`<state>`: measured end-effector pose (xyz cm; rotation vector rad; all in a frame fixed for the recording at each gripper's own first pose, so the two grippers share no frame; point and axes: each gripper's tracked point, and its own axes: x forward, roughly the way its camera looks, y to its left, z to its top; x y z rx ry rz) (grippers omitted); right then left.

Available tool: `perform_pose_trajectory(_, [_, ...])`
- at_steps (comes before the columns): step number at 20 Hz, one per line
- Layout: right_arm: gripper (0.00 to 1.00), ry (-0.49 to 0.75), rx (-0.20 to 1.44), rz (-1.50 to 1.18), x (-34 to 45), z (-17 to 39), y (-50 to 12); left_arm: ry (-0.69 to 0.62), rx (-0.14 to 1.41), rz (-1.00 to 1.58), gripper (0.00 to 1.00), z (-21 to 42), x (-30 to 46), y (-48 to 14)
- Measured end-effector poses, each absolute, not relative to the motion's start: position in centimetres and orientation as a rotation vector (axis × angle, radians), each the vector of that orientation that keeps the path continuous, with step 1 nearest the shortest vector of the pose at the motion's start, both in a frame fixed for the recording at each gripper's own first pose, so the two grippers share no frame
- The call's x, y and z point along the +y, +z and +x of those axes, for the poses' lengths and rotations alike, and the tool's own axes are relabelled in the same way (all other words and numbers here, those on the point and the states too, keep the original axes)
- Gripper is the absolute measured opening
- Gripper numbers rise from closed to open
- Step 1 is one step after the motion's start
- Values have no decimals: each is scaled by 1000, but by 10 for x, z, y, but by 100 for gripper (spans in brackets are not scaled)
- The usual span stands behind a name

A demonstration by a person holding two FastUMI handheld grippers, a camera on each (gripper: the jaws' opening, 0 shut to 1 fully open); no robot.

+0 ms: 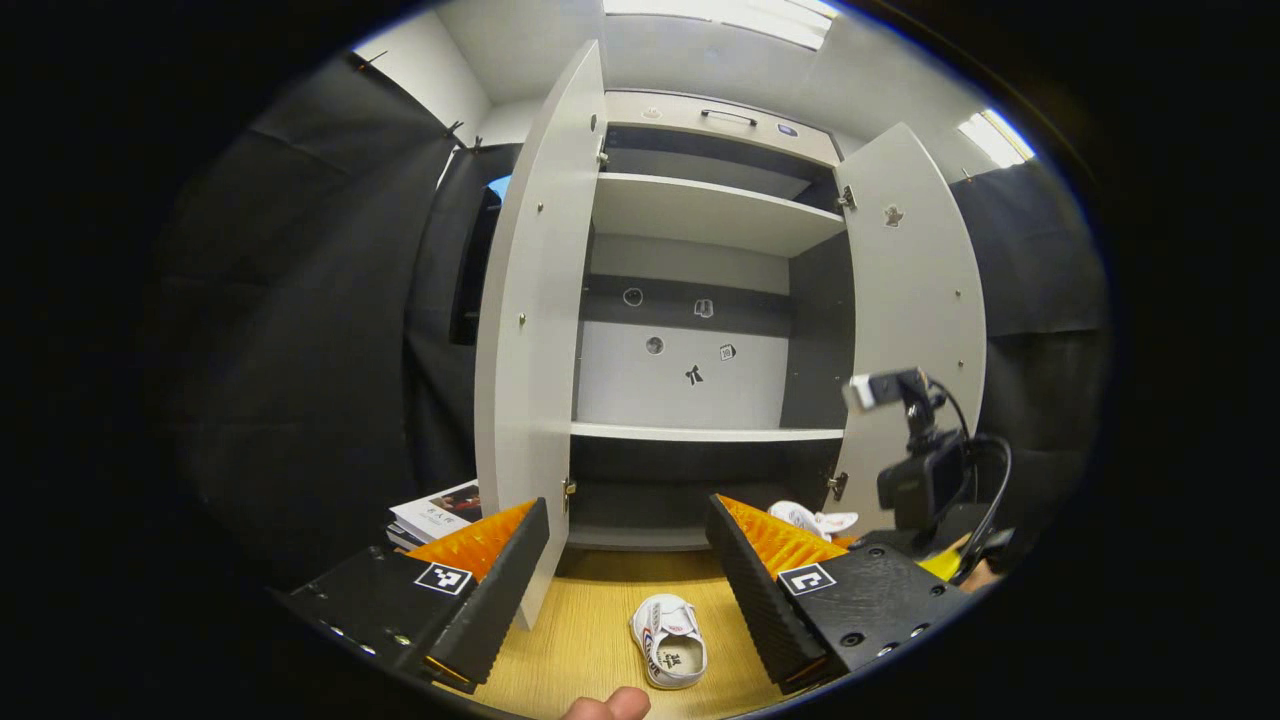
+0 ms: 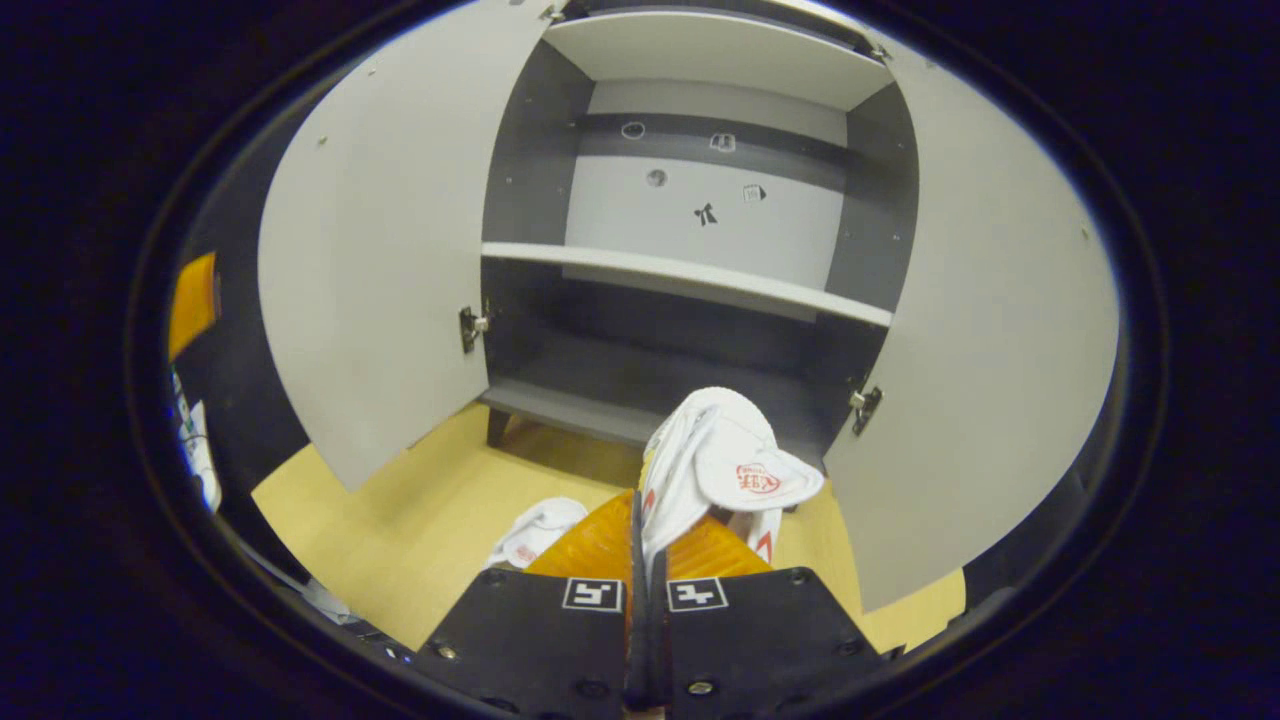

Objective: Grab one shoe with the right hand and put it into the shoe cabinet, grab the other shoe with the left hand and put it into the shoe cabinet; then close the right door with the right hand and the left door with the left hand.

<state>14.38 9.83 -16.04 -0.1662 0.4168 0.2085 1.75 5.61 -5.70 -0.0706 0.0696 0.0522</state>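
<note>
Right hand-held gripper pinches a white shoe (second shoe on floor).

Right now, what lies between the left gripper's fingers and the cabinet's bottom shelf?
In the left gripper view, bare wooden floor and one white shoe lie before the bottom shelf.

Left gripper view: low over table, set back, faces open shoe cabinet head-on; takes in full height, both doors, top panel, ceiling lights.
Right gripper view: closer, angled slightly down, aimed at bottom compartment; doors spread wide at both sides.
Shared: cabinet interior, middle shelf, stickered back panel, both doors, table strip before cabinet.
</note>
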Motion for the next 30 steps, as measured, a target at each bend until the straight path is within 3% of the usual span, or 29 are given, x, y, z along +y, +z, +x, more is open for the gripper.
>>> perform_pose_trajectory(5, [4,222,317,-207,105,170,-73,45,65,-62,95,11,49,-52])
perform_pose_trajectory(10, [4,189,317,-219,97,233,-26,49,52,-58,95,4,48,-49])
perform_pose_trajectory(20, [4,109,410,-360,86,377,-22,76,92,-76,95,7,59,-66])
perform_pose_trajectory(30, [4,118,584,-314,86,441,-46,137,120,-96,95,20,88,-81])
